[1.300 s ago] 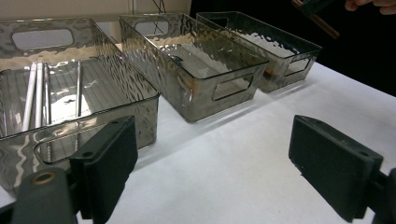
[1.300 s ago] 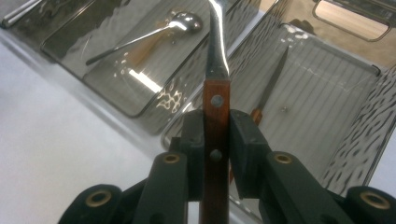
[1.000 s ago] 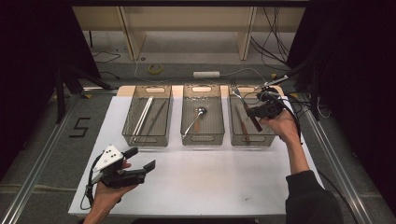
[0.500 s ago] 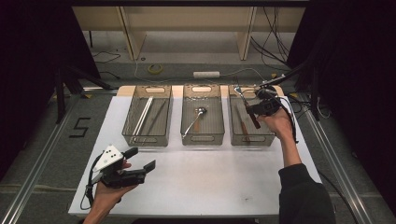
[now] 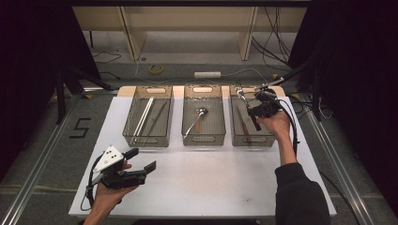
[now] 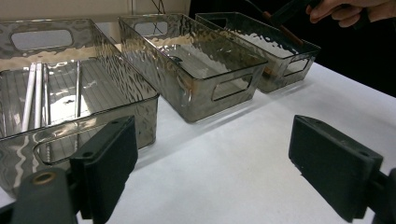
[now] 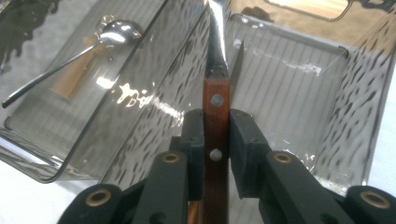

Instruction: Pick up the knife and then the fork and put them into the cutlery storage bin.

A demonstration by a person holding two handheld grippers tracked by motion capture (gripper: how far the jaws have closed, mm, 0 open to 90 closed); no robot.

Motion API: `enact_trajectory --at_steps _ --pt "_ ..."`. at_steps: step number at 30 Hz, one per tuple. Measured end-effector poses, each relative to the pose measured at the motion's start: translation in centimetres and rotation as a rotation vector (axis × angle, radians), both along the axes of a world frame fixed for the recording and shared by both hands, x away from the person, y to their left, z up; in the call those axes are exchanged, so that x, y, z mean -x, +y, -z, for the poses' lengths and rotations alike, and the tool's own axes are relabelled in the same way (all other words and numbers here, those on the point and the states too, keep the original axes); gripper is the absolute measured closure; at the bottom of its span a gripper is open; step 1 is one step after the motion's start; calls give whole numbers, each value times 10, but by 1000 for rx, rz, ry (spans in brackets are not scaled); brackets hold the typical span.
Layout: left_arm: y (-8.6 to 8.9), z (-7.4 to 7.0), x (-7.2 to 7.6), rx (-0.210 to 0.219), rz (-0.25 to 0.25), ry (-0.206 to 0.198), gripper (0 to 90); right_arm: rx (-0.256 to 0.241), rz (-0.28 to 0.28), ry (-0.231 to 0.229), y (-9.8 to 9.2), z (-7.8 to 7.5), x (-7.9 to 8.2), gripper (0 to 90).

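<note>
1. The right gripper (image 7: 216, 135) has its jaws clamped flat on the wooden handle of a knife (image 7: 216, 93); two rivets show, one just ahead of the pads and one right between them.
2. The knife's blade runs straight out ahead of the jaws, over the right-hand bin (image 5: 245, 136). In the high view the knife (image 5: 255, 123) hangs above that bin at a slant.
3. Off to the jaws' left sits the middle bin (image 5: 203, 139), with a spoon (image 7: 70, 56) lying in it.
4. Handling, as I judge it: light, rigid, no flex. The wood gives the pads good friction, while the polished blade would be slippery and sharp, so the handle is the place to hold it.
5. The grip sits towards the blade end of the handle, which should limit swinging.
6. The left gripper (image 6: 215, 163) has its jaws wide apart with nothing between them, above bare white table (image 5: 211, 187), the left bin (image 6: 70, 102) just ahead.
</note>
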State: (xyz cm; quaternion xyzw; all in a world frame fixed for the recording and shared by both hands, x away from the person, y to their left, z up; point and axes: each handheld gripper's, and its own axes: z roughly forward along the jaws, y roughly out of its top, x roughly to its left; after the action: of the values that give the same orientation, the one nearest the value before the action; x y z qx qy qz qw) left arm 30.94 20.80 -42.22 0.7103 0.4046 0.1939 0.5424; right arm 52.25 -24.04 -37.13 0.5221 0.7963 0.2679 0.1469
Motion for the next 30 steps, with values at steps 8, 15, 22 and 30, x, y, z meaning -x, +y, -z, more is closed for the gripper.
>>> enact_trajectory --at_steps 8,15,22,30 --pt "1 0 0 -1 0 0 152 -1 7 6 2 8 -1 773" --pt "0 0 0 -5 2 1 151 1 27 21 -2 19 0 773" --pt "0 0 0 -4 2 1 152 -2 44 34 -5 24 0 772" --pt "0 0 0 -5 4 3 152 -21 60 78 -5 31 -2 663"
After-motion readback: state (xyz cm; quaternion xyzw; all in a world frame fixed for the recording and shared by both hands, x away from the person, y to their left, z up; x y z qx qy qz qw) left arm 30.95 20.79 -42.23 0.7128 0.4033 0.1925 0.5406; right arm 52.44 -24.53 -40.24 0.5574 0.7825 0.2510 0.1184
